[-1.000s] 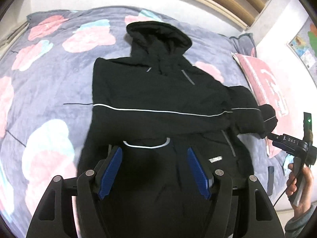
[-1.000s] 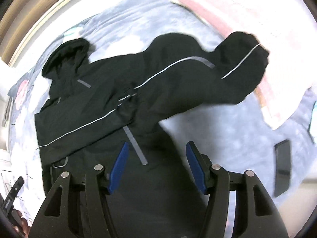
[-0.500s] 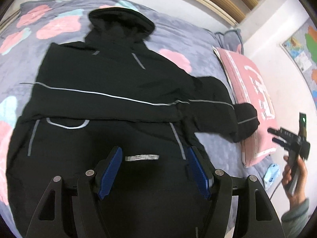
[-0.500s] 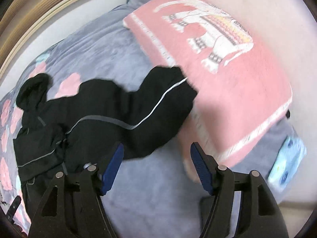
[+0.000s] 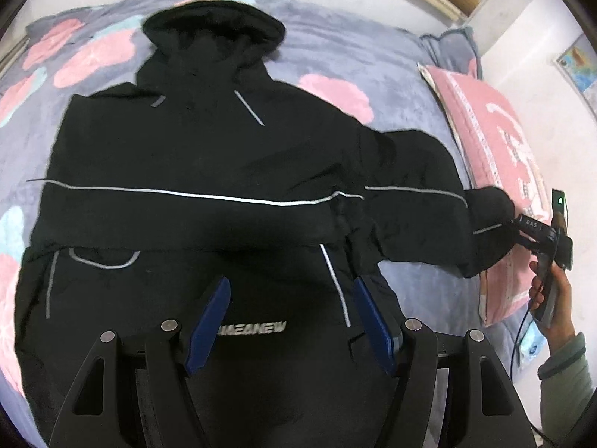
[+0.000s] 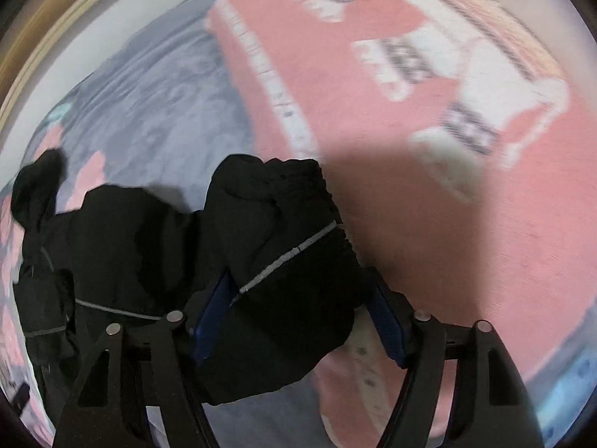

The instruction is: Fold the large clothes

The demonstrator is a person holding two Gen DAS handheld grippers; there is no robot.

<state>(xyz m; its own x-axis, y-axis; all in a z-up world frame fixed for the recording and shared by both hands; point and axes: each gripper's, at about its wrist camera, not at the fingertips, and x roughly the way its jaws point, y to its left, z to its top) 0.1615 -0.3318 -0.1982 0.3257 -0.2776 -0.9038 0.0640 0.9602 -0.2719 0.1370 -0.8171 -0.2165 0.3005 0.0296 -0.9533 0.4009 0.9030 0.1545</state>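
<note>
One black hooded jacket (image 5: 209,171) lies hood-away, sleeve (image 6: 283,246) outstretched between the closing right gripper (image 6: 298,321); left gripper (image 5: 291,321) gapes empty.

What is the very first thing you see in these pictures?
A big black hooded jacket lies spread across a grey bed cover with pink flowers. Its sleeve cuff sits between the closing jaws of the right gripper, beside a pink pillow. The left gripper hovers open over the hem.

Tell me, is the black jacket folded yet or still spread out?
Partly folded: one sleeve lies across the black jacket; the other sleeve stretches toward the pink pillow.
</note>
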